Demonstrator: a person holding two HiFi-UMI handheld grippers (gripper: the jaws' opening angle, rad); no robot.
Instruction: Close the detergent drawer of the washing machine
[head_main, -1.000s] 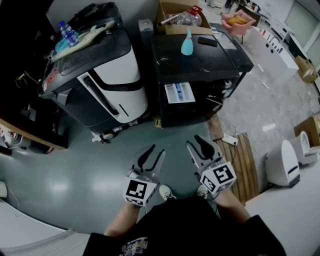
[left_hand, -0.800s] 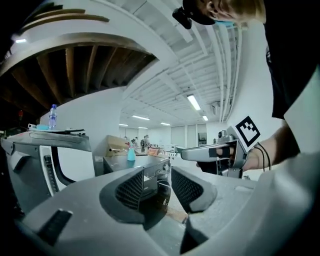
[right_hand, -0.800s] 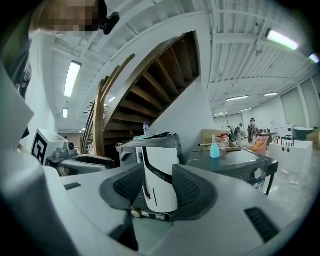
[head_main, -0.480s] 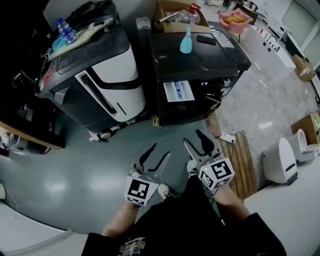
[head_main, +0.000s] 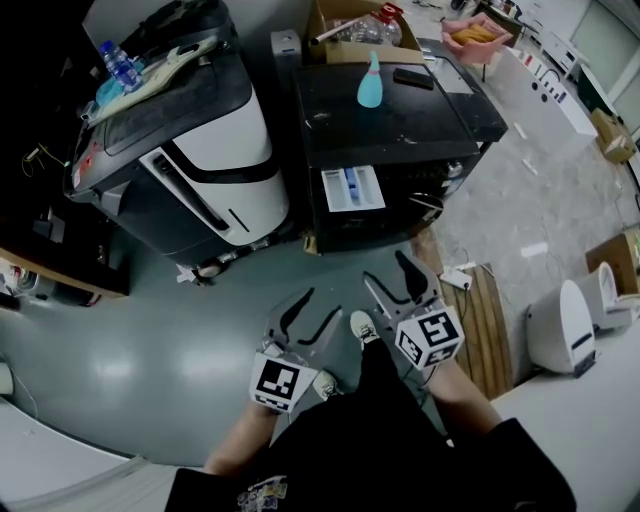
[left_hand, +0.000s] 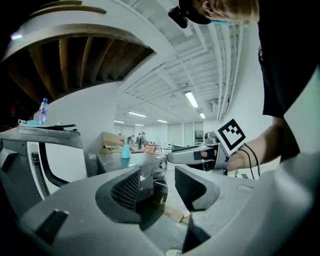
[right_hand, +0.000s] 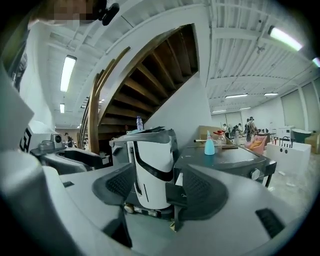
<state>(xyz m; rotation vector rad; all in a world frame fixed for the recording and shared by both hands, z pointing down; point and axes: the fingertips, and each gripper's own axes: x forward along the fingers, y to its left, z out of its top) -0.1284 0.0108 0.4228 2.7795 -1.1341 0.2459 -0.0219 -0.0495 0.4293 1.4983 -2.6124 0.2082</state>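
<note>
The pulled-out detergent drawer (head_main: 352, 188) of the washing machine (head_main: 420, 130) shows blue inside.

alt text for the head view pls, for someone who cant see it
Seen from above, a black washing machine has its white detergent drawer pulled out. Nearer the camera, the person holds the left gripper and right gripper short of it, both pairs of jaws opening with nothing between them. A teal bottle stands on the machine.
</note>
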